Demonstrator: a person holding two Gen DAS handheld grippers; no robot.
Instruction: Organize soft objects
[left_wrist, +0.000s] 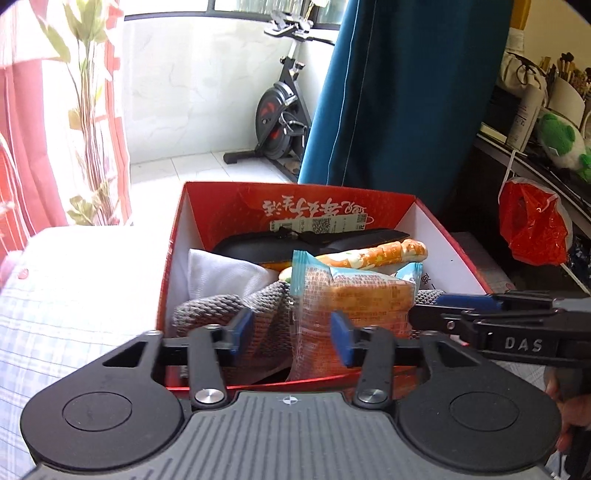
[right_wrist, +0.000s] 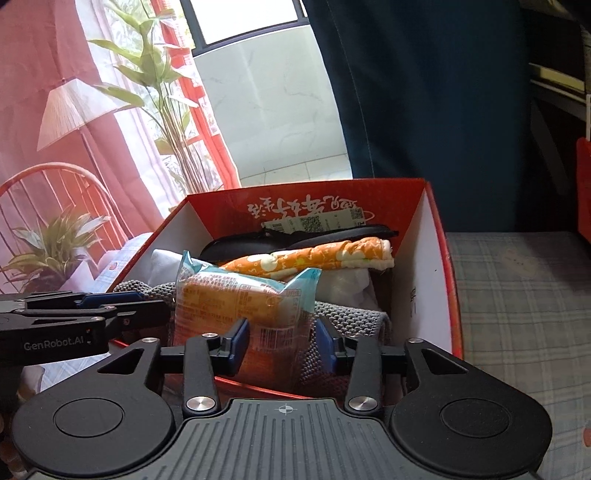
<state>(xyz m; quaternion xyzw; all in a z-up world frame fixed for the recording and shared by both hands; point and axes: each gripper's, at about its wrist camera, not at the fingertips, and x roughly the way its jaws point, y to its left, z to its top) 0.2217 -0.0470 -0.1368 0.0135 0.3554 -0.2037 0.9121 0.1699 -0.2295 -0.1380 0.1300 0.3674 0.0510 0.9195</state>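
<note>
Box (left_wrist: 177, 258) red, open-topped, on plaid-covered surface (left_wrist: 55, 314) — serving as the collection spot, already stuffed: white cloth (left_wrist: 221, 273), grey knit (left_wrist: 221, 306), orange patterned roll (left_wrist: 388, 251), black item (left_wrist: 314, 240) at back. Snack packet (left_wrist: 354, 299) standing upright at near wall, propped on the knit, probably because no flat room left inside. Right gripper (right_wrist: 280, 341) straddling packet's lower part, blue pads (right_wrist: 238, 341) just beside wrapper on both sides; contact unclear, jaws apart — likely about to pinch or just let go, cannot tell which. Left gripper (left_wrist: 291, 339) also parted, nothing held, lined up on seam between knit and packet's left edge; right pad (left_wrist: 341, 339) in front of wrapper, touching or not — cannot tell. Both tools converging from near side, seemingly to steady or reseat the packet. Risk: crinkly wrapper slipping, packet tipping over the near wall
</note>
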